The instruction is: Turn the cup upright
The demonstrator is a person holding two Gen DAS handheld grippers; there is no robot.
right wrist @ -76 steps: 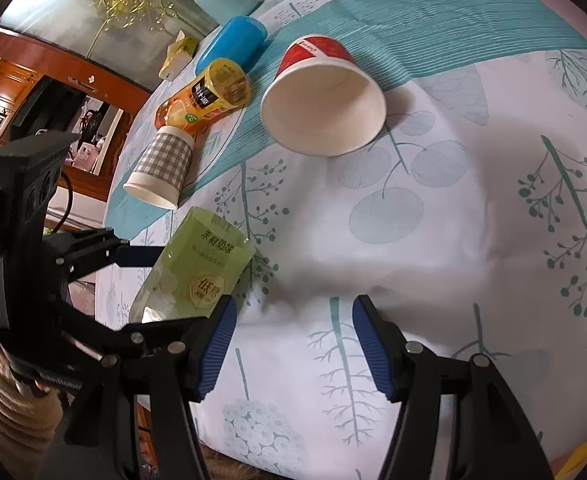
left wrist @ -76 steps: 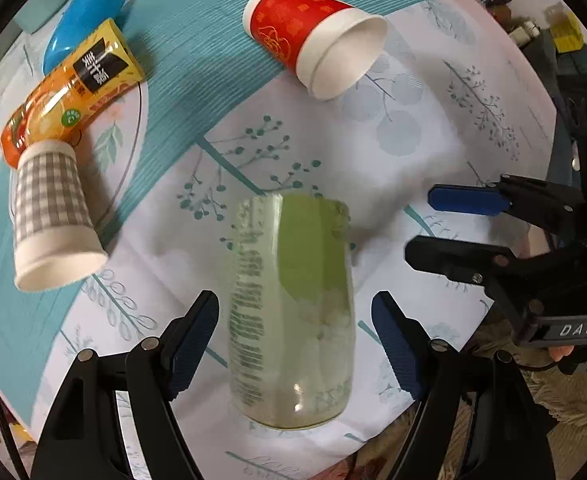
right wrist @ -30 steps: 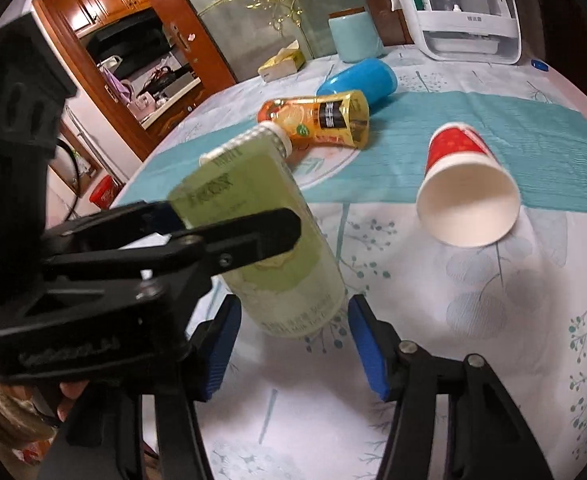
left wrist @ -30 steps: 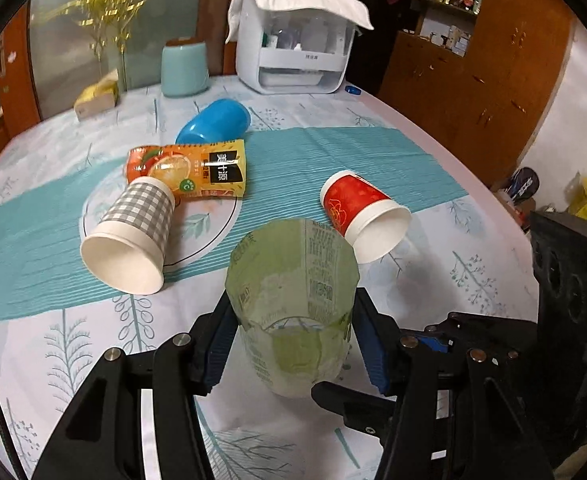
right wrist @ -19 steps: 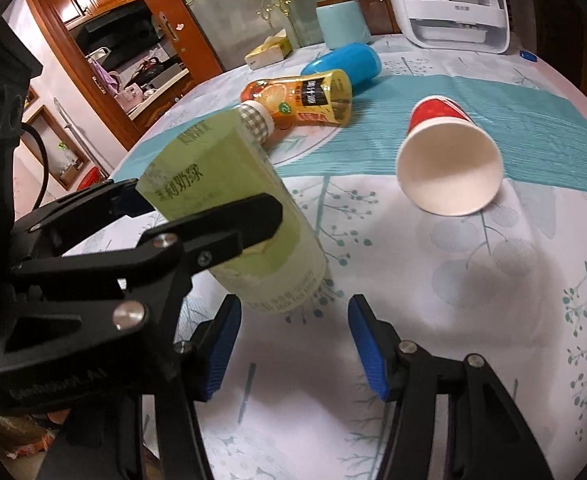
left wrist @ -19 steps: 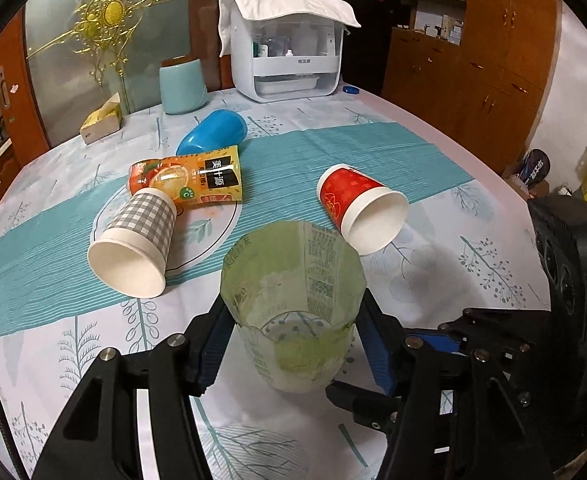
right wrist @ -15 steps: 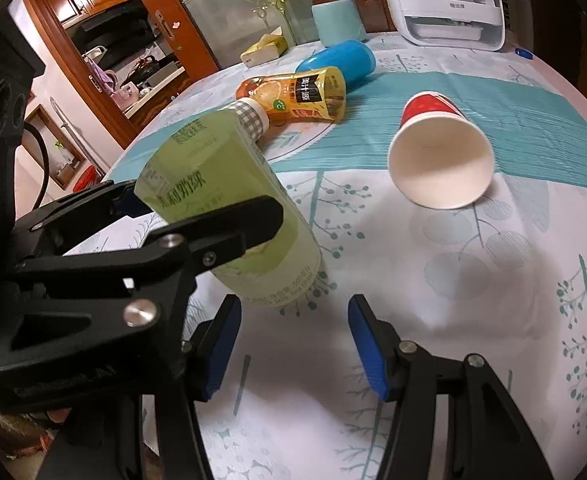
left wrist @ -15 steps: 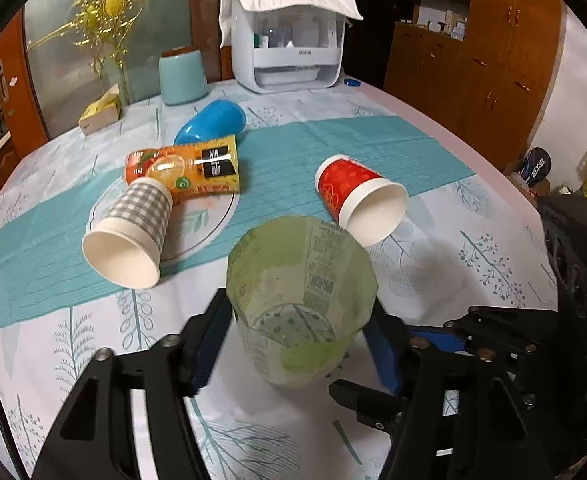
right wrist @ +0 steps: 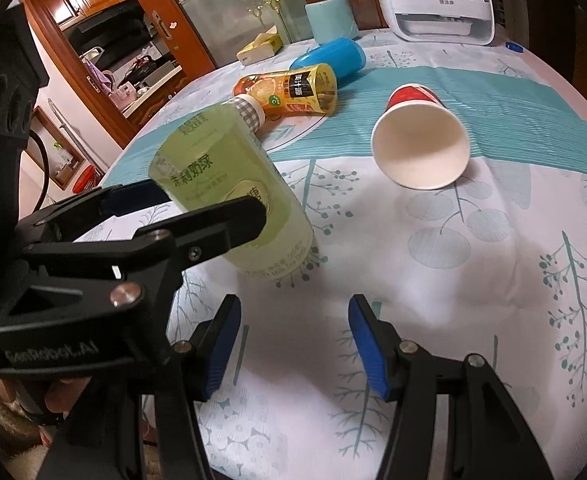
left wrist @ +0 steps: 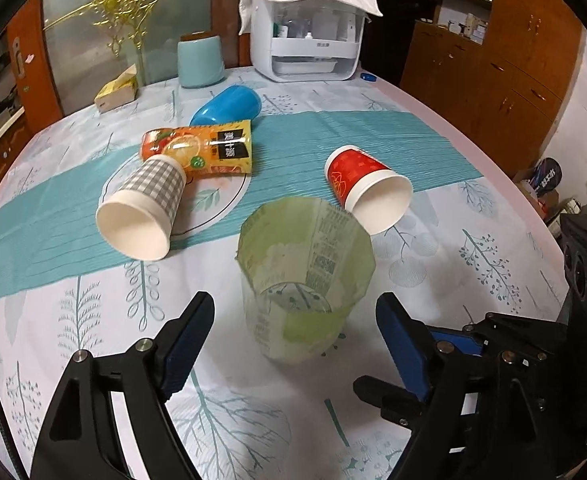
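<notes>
A translucent green cup (left wrist: 305,280) stands upright on the tablecloth, mouth up. My left gripper (left wrist: 293,340) is open, its blue pads apart on either side of the cup and not touching it. In the right wrist view the green cup (right wrist: 233,196) stands at the left with the left gripper's fingers (right wrist: 197,232) around it. My right gripper (right wrist: 291,340) is open and empty over bare cloth, to the right of the cup.
A red paper cup (left wrist: 367,192) lies on its side behind the green cup. A checked paper cup (left wrist: 141,208), an orange juice cup (left wrist: 201,148) and a blue cup (left wrist: 229,104) lie further left. A white appliance (left wrist: 305,36) stands at the back.
The left gripper lifted the green cup from lying down, set it upright on the cloth, then opened and let it go. The right gripper stayed open.
</notes>
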